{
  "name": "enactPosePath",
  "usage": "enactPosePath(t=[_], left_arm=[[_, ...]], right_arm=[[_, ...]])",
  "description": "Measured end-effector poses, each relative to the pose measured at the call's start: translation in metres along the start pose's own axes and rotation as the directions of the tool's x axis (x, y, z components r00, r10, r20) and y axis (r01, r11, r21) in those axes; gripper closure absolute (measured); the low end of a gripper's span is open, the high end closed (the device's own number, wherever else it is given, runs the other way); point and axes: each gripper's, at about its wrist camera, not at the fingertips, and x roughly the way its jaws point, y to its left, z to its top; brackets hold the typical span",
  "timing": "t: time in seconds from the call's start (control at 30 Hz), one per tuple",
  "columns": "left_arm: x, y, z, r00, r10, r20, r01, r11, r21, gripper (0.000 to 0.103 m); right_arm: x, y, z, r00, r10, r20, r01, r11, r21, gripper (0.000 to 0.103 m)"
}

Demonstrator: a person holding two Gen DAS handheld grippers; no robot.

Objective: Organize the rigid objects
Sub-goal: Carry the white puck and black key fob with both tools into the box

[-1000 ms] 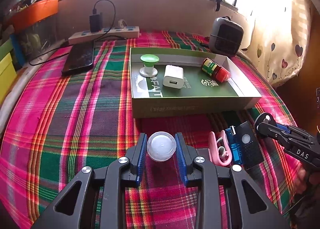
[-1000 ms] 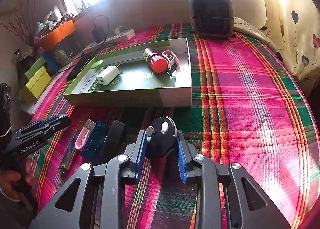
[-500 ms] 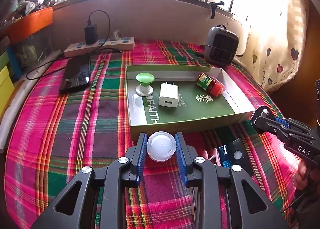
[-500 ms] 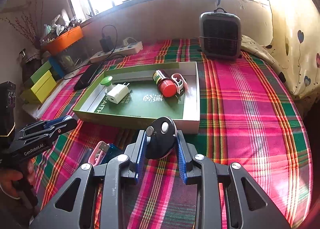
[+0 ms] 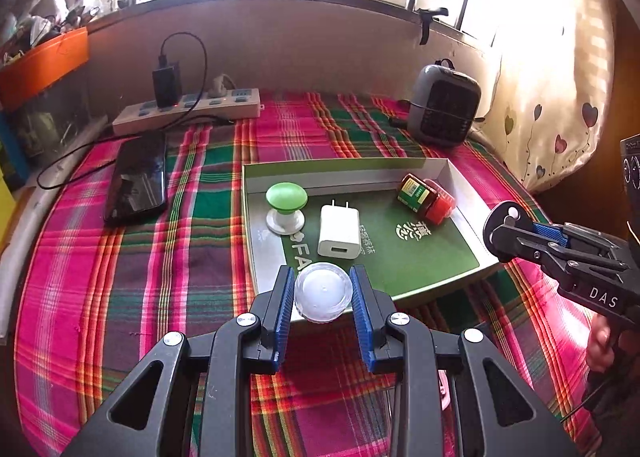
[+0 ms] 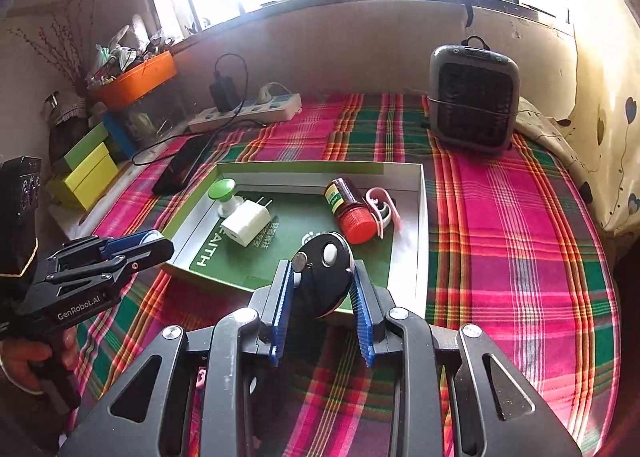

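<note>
Left gripper [image 5: 323, 293] clamps the clear round cap [image 5: 323, 291] across its diameter, above the green tray [image 5: 460, 181] near edge. Looks light, stiff, slick plastic. Right gripper [image 6: 323, 277] pinches the black key fob [image 6: 325, 273] over the tray too.

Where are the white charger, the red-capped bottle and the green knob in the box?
white charger [image 5: 338, 231]: left wrist view, on its flat top face.
red-capped bottle [image 6: 347, 207]: right wrist view, on its dark body between label and cap.
green knob [image 5: 286, 196]: left wrist view, on its domed green top.
</note>
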Motion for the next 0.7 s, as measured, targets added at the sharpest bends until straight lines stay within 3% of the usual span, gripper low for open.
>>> enactPosePath(t=[0.7], left_arm=[[0.045, 0.007, 0.015, 0.999, 0.006, -0.05, -0.006, 1.0, -0.005, 0.076]], right_arm=[[0.069, 0.003, 0.031, 0.994, 0.034, -0.102, -0.04, 0.998, -0.053, 0.073]])
